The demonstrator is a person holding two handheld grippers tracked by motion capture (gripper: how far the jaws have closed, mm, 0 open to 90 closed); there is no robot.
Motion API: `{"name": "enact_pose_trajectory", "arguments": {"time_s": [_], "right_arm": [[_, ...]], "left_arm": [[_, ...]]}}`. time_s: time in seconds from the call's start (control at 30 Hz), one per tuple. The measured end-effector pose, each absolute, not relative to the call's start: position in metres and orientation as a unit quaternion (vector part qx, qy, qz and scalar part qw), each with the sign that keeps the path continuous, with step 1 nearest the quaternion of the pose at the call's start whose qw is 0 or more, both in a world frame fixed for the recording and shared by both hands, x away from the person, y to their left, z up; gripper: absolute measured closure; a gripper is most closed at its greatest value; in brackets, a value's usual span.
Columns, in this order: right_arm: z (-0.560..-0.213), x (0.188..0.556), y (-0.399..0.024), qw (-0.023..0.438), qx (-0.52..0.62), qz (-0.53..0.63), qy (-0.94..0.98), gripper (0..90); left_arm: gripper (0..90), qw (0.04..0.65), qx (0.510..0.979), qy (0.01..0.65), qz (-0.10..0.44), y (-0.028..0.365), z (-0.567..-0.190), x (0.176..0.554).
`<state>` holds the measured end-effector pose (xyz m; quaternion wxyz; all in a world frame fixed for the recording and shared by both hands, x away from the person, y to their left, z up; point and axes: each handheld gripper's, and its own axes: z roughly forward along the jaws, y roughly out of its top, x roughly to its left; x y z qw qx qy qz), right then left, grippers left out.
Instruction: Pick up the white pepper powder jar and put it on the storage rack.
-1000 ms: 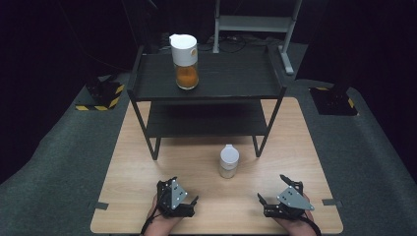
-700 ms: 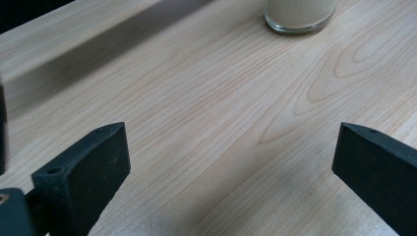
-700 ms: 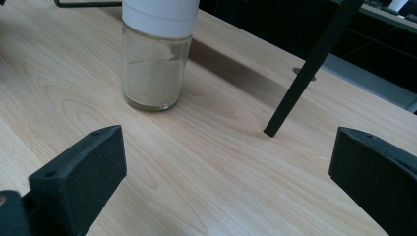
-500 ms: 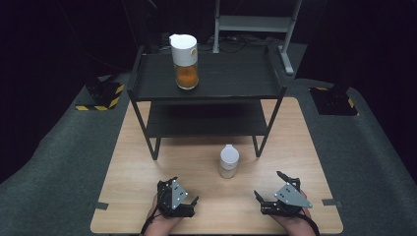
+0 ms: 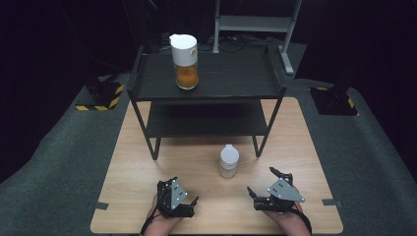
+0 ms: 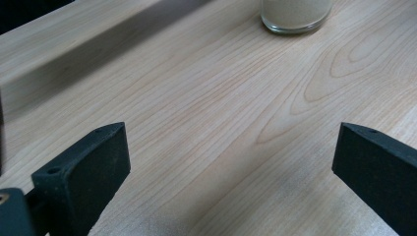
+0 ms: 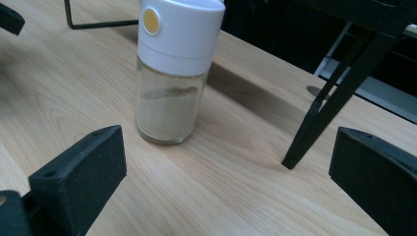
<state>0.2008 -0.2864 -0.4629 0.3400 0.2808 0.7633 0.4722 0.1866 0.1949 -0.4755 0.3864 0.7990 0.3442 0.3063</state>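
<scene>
High view: 2 hand-held grippers rest low on a wooden table (image 5: 147, 167). Left gripper (image 5: 178, 199) and right gripper (image 5: 268, 189) both have jaws spread wide, holding nothing. A small white-capped jar (image 5: 229, 161) stands upright just ahead of the right gripper, slightly to its left, not touching.

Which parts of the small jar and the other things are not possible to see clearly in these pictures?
- Small jar: in the left gripper view the top edge cuts off everything above its glass base.
- Small jar cap: in the right gripper view its top is cut off by the edge.
- Tall jar on the shelf rack: in the high view, any label is too small to read.
- Lower shelf: in the high view its back is hidden under the top shelf.
</scene>
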Motion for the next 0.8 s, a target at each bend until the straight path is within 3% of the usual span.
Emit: {"name": "enact_pose_trajectory", "arguments": {"time_s": [0.8], "right_arm": [[-0.462,0.231,-0.255,0.314,0.283,0.496,0.758,0.0]], "left_arm": [[1.2,0.392,0.801,0.337,0.304,0.197,-0.476,0.187]]}}
